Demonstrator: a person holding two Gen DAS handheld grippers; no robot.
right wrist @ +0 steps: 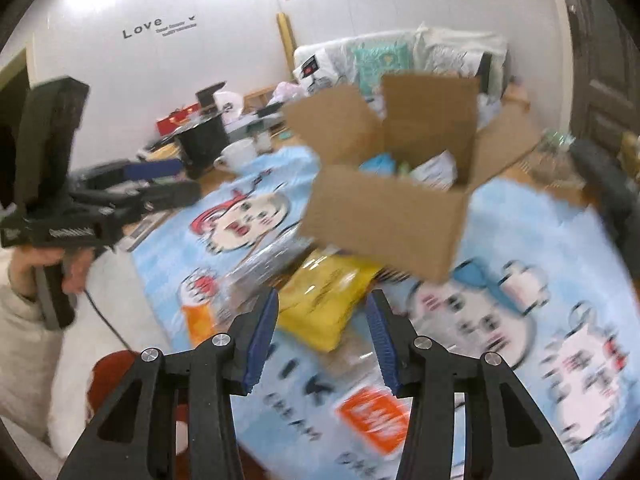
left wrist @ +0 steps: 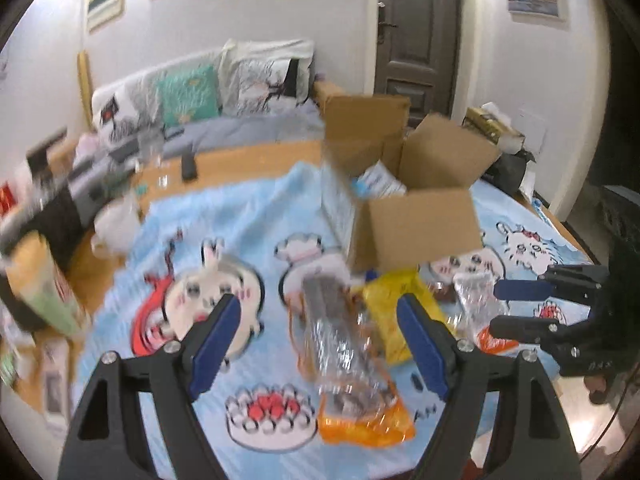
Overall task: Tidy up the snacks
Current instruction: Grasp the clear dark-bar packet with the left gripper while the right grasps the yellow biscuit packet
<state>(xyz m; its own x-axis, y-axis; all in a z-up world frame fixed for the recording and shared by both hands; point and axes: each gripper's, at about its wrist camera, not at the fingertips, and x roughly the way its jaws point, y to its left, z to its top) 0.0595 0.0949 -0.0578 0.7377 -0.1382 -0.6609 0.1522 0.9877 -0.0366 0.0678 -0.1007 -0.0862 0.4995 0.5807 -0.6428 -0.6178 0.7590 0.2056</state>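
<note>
An open cardboard box (left wrist: 416, 228) stands on the blue cartoon cloth, with packets inside; it also shows in the right wrist view (right wrist: 384, 220). In front of it lie a clear pack with orange ends (left wrist: 348, 344), a yellow snack bag (left wrist: 384, 308) and another clear pack (left wrist: 476, 300). My left gripper (left wrist: 318, 328) is open and empty, over the clear orange pack. My right gripper (right wrist: 324, 328) is open and empty, just above the yellow bag (right wrist: 324, 304); it also shows in the left wrist view (left wrist: 516, 308). A clear orange-label packet (right wrist: 368, 412) lies under it.
A white cup (right wrist: 238, 156), a black box (right wrist: 202, 144) and clutter stand at the table's far left. A green and tan carton (left wrist: 44, 284) stands at the left edge. A sofa with cushions (left wrist: 200, 96) is behind the table. My left gripper shows at the left (right wrist: 132, 188).
</note>
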